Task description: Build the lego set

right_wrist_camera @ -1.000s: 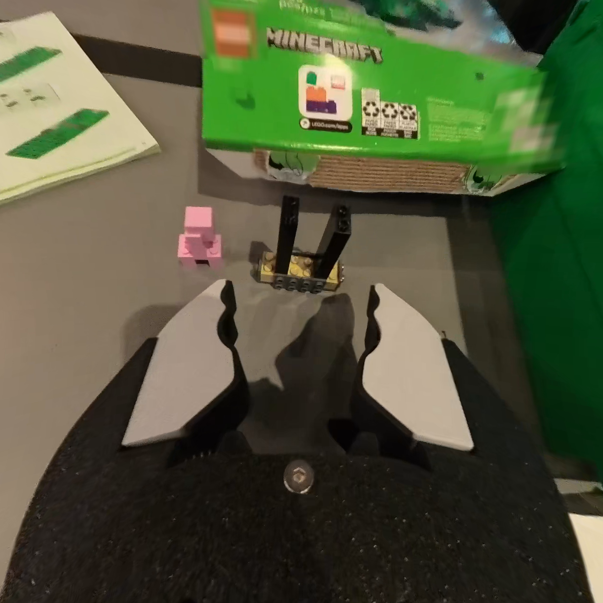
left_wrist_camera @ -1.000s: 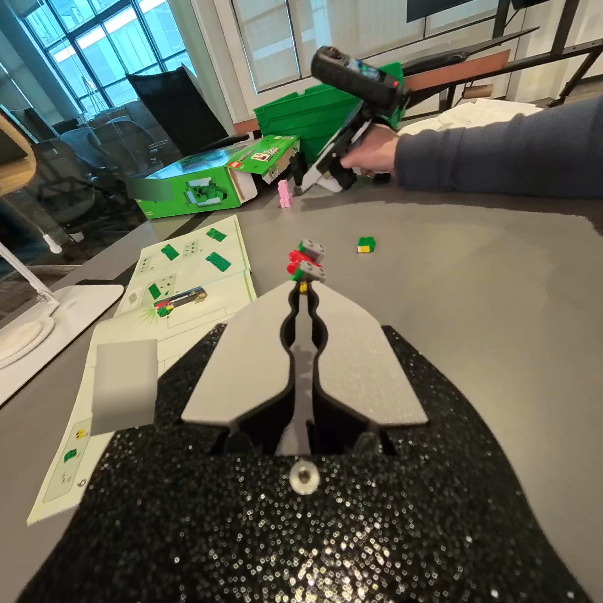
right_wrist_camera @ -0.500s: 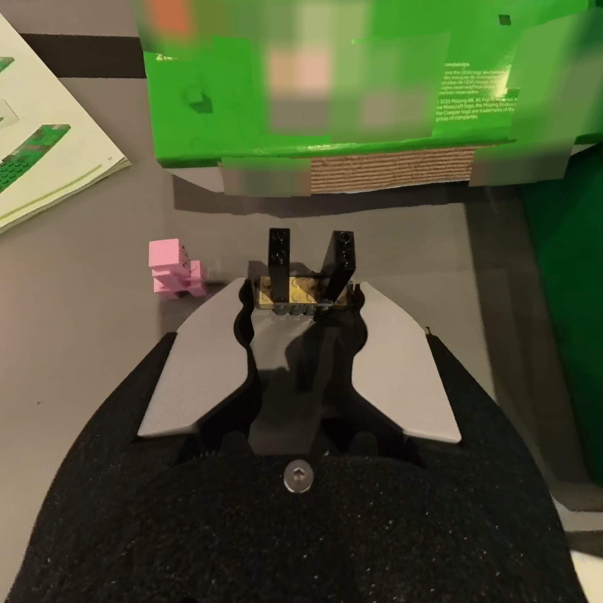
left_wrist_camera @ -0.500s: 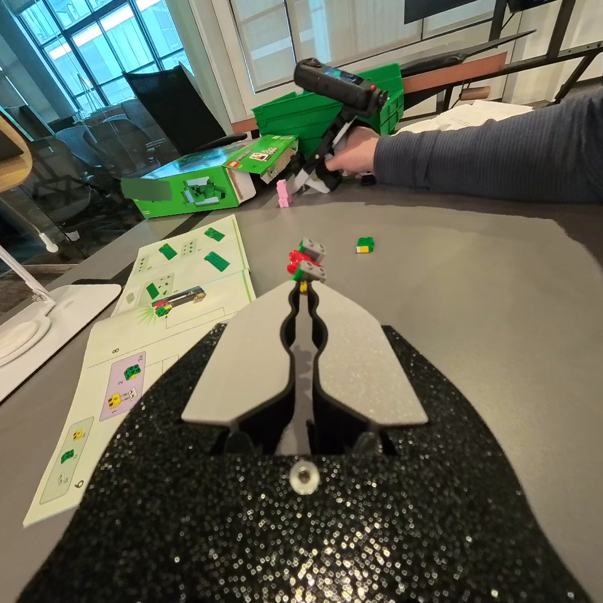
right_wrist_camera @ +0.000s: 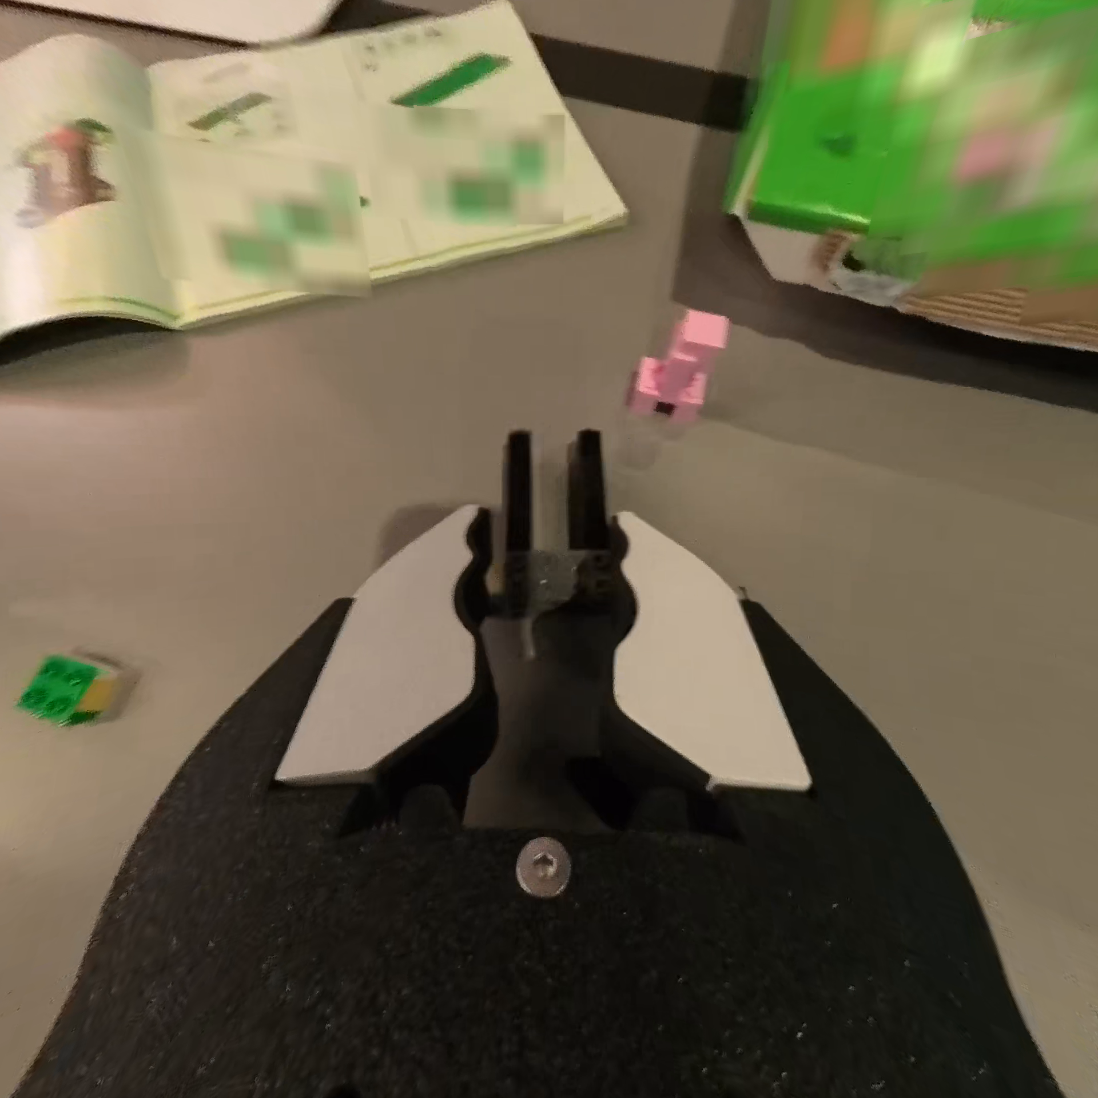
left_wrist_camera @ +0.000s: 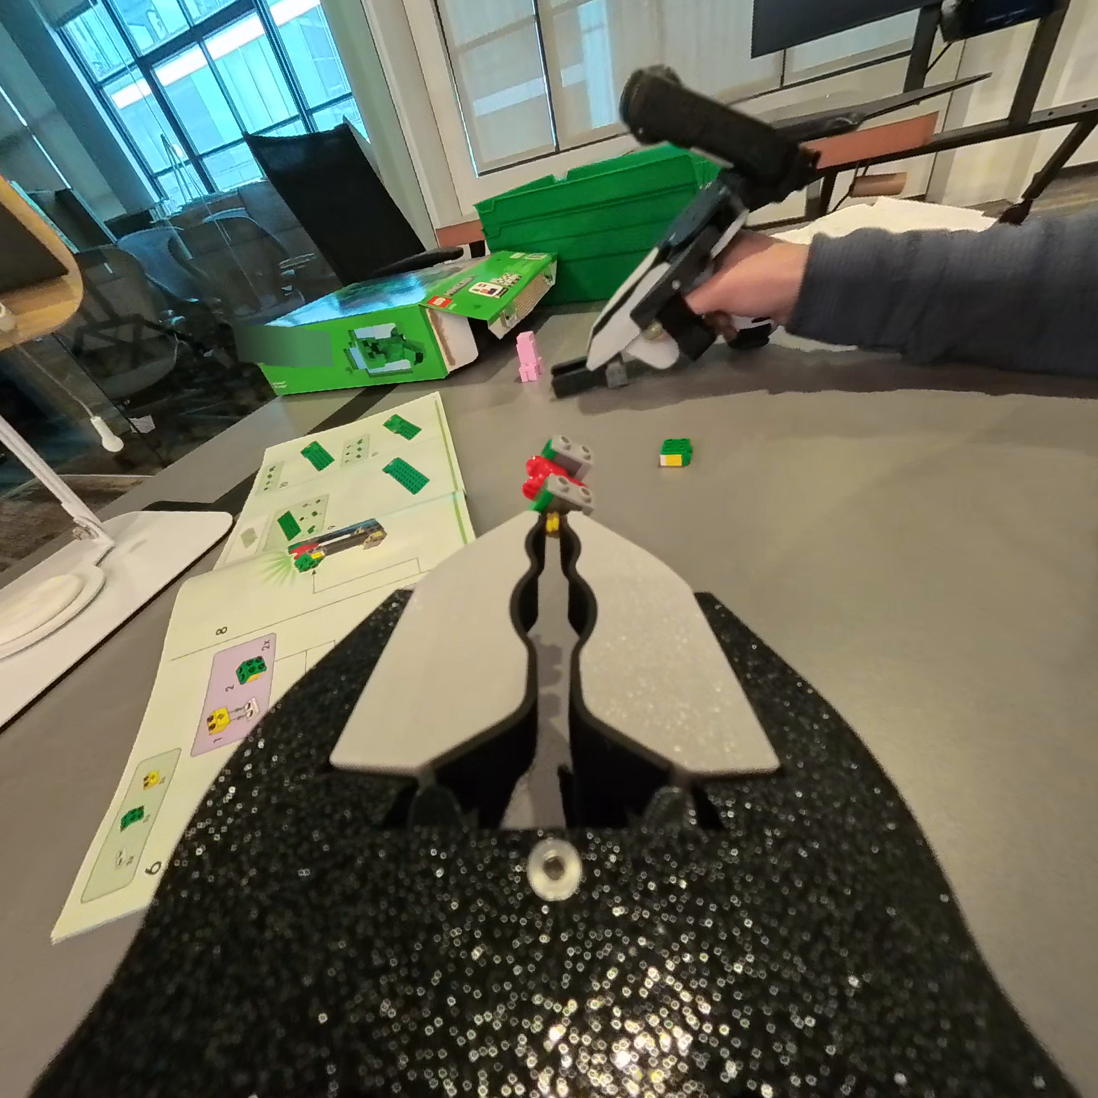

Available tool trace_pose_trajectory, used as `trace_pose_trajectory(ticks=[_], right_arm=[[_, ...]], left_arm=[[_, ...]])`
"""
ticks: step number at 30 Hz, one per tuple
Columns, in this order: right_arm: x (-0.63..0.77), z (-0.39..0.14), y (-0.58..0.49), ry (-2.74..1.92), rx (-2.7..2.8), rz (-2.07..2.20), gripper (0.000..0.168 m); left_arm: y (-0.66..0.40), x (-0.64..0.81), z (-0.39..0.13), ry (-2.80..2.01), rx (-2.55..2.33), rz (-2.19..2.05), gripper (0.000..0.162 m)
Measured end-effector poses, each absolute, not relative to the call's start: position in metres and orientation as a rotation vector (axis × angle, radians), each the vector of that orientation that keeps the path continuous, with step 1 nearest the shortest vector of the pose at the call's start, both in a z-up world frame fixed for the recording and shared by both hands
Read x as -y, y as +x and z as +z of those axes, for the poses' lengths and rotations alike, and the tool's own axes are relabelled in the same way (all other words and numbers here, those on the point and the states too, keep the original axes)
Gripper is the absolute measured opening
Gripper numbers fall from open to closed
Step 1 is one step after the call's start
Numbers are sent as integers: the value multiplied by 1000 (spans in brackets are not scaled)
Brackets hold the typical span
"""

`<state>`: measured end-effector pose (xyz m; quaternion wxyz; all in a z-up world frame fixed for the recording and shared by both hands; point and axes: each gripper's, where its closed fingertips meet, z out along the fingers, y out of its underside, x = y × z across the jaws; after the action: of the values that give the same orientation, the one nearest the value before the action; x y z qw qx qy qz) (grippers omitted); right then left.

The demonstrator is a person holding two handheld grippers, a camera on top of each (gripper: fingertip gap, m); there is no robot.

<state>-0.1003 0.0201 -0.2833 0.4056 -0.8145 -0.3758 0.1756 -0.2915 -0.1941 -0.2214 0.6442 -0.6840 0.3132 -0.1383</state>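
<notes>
Right tool (right_wrist_camera: 549, 535) clamps black-post piece (right_wrist_camera: 552, 493) at tips; left tool (left_wrist_camera: 552, 526) pinches red/grey/green assy (left_wrist_camera: 559, 475).

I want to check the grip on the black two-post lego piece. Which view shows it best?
The right wrist view: the black two-post piece sits close up, its base clamped in the right gripper, posts pointing forward. The left wrist view shows it only far off and small under that gripper, low over the table.

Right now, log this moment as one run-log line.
left gripper: shut on red-green-grey assembly | right gripper: shut on black two-post piece | loose on table: pink pig, green-yellow brick
</notes>
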Motion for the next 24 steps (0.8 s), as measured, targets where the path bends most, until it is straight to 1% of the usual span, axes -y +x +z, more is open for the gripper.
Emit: trace_pose_trajectory(ticks=[1, 2, 3, 6, 11, 15, 17, 20, 24], right_arm=[[-14, -278, -107, -2017, 983, 492, 32], [-8, -273, -114, -1984, 1010, 526, 32], [-2, -270, -121, -1949, 1056, 547, 34], [5, -271, -128, -1906, 1158, 464, 46], [-6, -262, -105, -1867, 1170, 347, 39], [0, -273, -85, -1991, 1232, 411, 15], [6, -283, -84, -2049, 1267, 446, 10], [15, -295, -92, -2081, 1337, 484, 6], [25, -294, -115, -2022, 1382, 545, 6]], left_arm=[[-291, 194, -221, -1557, -715, -314, 4], [-291, 194, -221, -1556, -717, -314, 4], [-290, 194, -221, -1556, -720, -316, 4], [-288, 194, -222, -1558, -729, -318, 4], [-288, 195, -220, -1549, -732, -309, 4], [-288, 195, -218, -1543, -731, -311, 4], [-287, 195, -219, -1545, -735, -308, 4], [-288, 195, -220, -1548, -738, -303, 4], [-290, 194, -221, -1550, -733, -299, 4]])
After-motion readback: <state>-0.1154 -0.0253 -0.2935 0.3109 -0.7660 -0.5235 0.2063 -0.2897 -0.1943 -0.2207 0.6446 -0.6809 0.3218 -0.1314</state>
